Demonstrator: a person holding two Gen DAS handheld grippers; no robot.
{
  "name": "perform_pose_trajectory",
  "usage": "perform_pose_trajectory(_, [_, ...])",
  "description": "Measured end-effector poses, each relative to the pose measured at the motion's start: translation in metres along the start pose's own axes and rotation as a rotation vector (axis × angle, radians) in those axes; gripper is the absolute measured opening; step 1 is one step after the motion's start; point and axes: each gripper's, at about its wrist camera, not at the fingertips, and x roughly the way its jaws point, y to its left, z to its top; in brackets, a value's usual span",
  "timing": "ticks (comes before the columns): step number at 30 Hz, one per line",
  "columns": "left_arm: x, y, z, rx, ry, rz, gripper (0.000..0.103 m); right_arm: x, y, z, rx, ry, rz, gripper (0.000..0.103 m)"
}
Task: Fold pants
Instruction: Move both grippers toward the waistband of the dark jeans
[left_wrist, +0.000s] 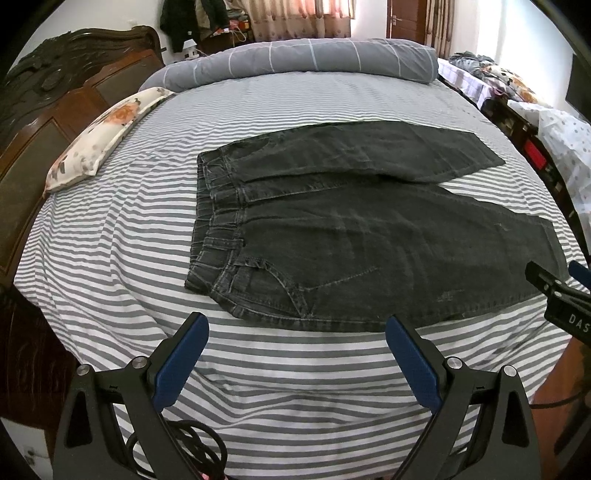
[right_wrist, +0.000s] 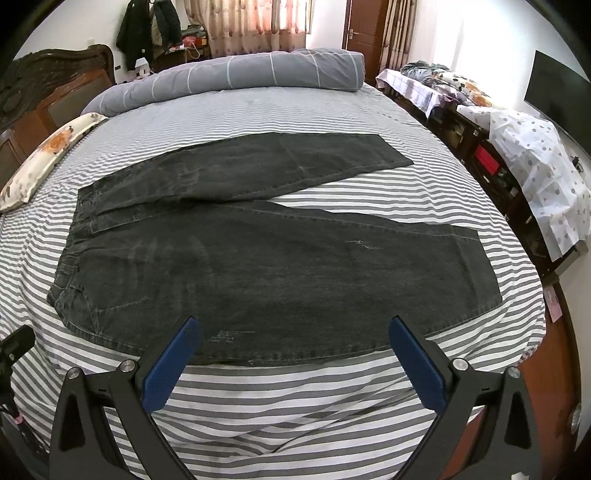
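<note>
On a striped bed sheet (right_wrist: 295, 110), dark pants (right_wrist: 258, 266) spread flat and unfolded, waistband (left_wrist: 218, 229) to the left, two legs fanned apart toward the right. Near edge: left gripper (left_wrist: 295, 332) with blue pads wide apart, empty, poised just short of the pocket corner; right gripper (right_wrist: 293, 334) likewise released, hovering over the near leg's hem seam. Far side: rolled grey quilt (right_wrist: 240, 74); far left: floral pillow (left_wrist: 103, 136) beside a carved wooden headboard (left_wrist: 55, 92).
</note>
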Motion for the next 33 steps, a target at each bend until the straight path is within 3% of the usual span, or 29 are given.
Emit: perform_pose_trajectory(33, [0.032,-0.004,0.016,0.019,0.029,-0.039,0.096,0.009,0.01,0.011,-0.014,0.0,-0.009,0.1])
